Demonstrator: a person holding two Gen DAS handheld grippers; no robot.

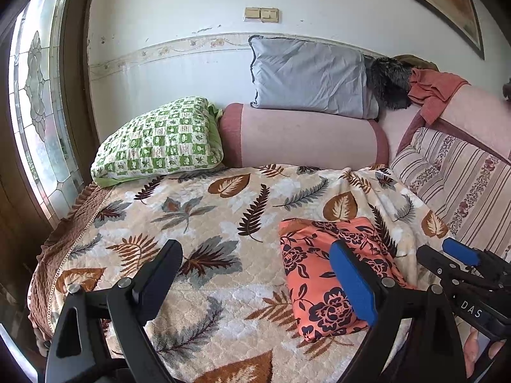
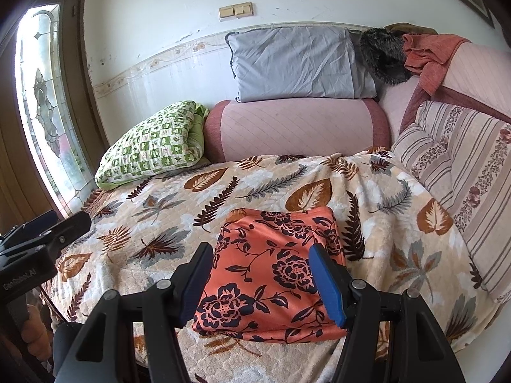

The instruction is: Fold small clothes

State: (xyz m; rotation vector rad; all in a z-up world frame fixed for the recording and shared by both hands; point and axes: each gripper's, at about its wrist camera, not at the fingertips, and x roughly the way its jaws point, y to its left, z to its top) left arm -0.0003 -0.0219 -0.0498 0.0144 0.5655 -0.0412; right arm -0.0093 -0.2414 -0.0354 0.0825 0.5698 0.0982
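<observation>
An orange floral garment (image 2: 271,274) lies folded into a neat rectangle on the leaf-print blanket (image 2: 159,223), low and centre in the right wrist view. The right gripper (image 2: 262,284) hangs above it, jaws apart and empty; the left gripper (image 1: 255,274), also open, hovers beside it. This fold looks finished, and no other unfolded piece shows nearby.

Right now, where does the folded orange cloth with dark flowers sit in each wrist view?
Left wrist view: the folded orange floral cloth lies lower right of centre on the leaf-print blanket, partly behind the blue pad.
Right wrist view: the cloth lies at bottom centre, framed between the open fingers.
Shared landmark: the green checked pillow, at the left, beyond the cloth in both.
</observation>
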